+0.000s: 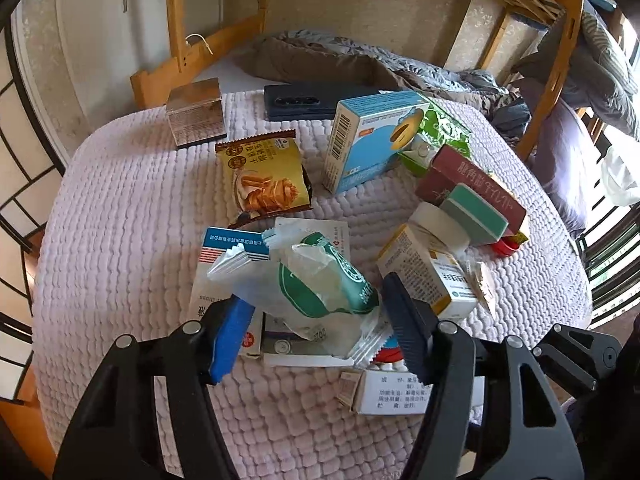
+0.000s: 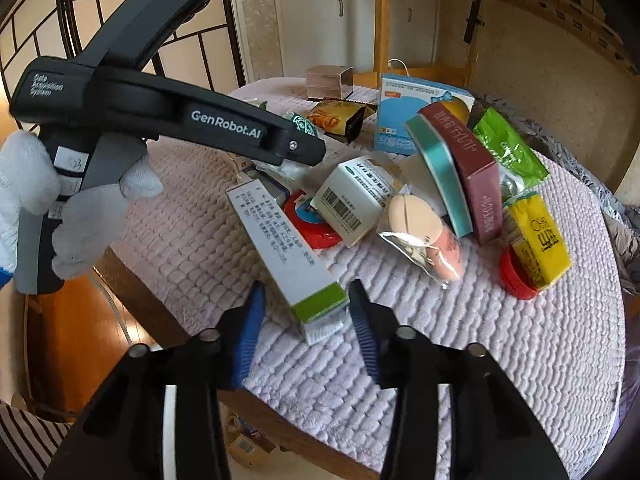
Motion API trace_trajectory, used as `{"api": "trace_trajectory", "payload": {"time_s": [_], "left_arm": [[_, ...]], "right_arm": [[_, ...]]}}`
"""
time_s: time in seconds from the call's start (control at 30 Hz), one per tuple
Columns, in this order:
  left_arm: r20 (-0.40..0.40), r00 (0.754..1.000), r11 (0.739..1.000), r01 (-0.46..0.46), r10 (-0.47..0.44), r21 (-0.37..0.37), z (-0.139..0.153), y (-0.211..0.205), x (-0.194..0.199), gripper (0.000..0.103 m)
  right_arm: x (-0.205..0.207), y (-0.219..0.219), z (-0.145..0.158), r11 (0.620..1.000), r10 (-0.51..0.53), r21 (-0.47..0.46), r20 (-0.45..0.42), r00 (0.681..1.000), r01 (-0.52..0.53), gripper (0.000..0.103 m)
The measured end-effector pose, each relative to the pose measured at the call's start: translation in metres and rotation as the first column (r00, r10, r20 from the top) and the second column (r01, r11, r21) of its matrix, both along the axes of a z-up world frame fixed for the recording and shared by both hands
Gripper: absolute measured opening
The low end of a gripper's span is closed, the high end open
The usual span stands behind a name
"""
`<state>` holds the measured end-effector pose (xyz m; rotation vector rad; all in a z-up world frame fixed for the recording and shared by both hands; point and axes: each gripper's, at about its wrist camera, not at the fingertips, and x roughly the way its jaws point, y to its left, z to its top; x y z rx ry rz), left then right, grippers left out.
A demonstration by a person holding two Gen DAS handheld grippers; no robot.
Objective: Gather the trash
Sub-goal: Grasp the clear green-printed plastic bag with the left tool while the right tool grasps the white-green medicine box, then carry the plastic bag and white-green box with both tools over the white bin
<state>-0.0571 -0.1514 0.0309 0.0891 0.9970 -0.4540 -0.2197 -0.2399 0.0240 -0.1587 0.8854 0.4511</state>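
Note:
A pile of trash lies on a round table with a pale pink knitted cover (image 1: 120, 240). My left gripper (image 1: 316, 300) is open, its jaws on either side of a crumpled green and clear plastic wrapper (image 1: 320, 276) that lies on flat boxes. My right gripper (image 2: 306, 300) is open, its jaws on either side of the near end of a long white box with a green band (image 2: 288, 248). The left gripper also shows in the right wrist view (image 2: 304, 152), held by a white-gloved hand (image 2: 80, 208).
Around lie a yellow biscuit packet (image 1: 264, 176), a blue medicine box (image 1: 368, 140), a maroon box (image 1: 472, 188), a white and yellow box (image 1: 428, 272), a green packet (image 2: 508, 152), a yellow packet on a red lid (image 2: 536, 236), a bagged pink sponge (image 2: 424, 228) and a silver box (image 1: 196, 112). A bed is behind.

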Motion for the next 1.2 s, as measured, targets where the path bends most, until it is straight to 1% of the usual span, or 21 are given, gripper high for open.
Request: {"api": "trace_trajectory", "payload": {"time_s": [0.17, 0.23, 0.27, 0.37, 0.43, 0.63, 0.9, 0.97, 1.2], "left_arm": [[0.034, 0.999, 0.998, 0.019, -0.021, 0.056, -0.003, -0.011, -0.004, 0.071], [0.048, 0.998, 0.997, 0.023, -0.027, 0.072, -0.003, -0.014, -0.006, 0.061], [0.043, 0.999, 0.997, 0.028, -0.031, 0.069, -0.004, -0.014, -0.007, 0.052], [0.033, 0.999, 0.999, 0.019, -0.021, 0.044, -0.003, -0.010, -0.008, 0.049], [0.022, 1.000, 1.000, 0.016, -0.016, 0.011, -0.001, -0.005, -0.009, 0.049], [0.019, 1.000, 1.000, -0.004, 0.004, -0.017, 0.003, 0.003, -0.015, 0.049], [0.029, 0.999, 0.999, -0.033, 0.034, -0.026, 0.008, 0.011, -0.023, 0.049], [0.029, 0.999, 0.999, -0.041, 0.042, -0.029, 0.008, 0.014, -0.024, 0.049], [0.033, 0.998, 0.997, -0.060, 0.061, -0.048, 0.013, 0.021, -0.031, 0.049]], "right_arm": [[0.013, 0.011, -0.006, 1.000, 0.023, 0.010, -0.015, 1.000, -0.023, 0.043], [0.015, 0.016, -0.006, 1.000, 0.031, 0.006, -0.016, 0.999, -0.031, 0.038], [0.016, 0.018, -0.006, 0.999, 0.037, 0.011, -0.019, 0.999, -0.037, 0.035], [0.014, 0.015, -0.001, 0.998, 0.042, 0.045, -0.020, 0.999, -0.041, 0.031], [0.011, 0.012, 0.002, 0.998, 0.037, 0.054, -0.019, 0.999, -0.036, 0.029], [-0.002, 0.001, 0.005, 0.999, 0.010, 0.049, -0.017, 1.000, -0.009, 0.028], [-0.019, -0.012, 0.001, 1.000, -0.020, 0.008, -0.016, 1.000, 0.020, 0.027], [-0.020, -0.016, 0.000, 0.999, -0.033, 0.007, -0.021, 0.999, 0.033, 0.025], [-0.032, -0.029, 0.009, 0.996, -0.083, 0.029, -0.021, 0.996, 0.084, 0.025]]}}
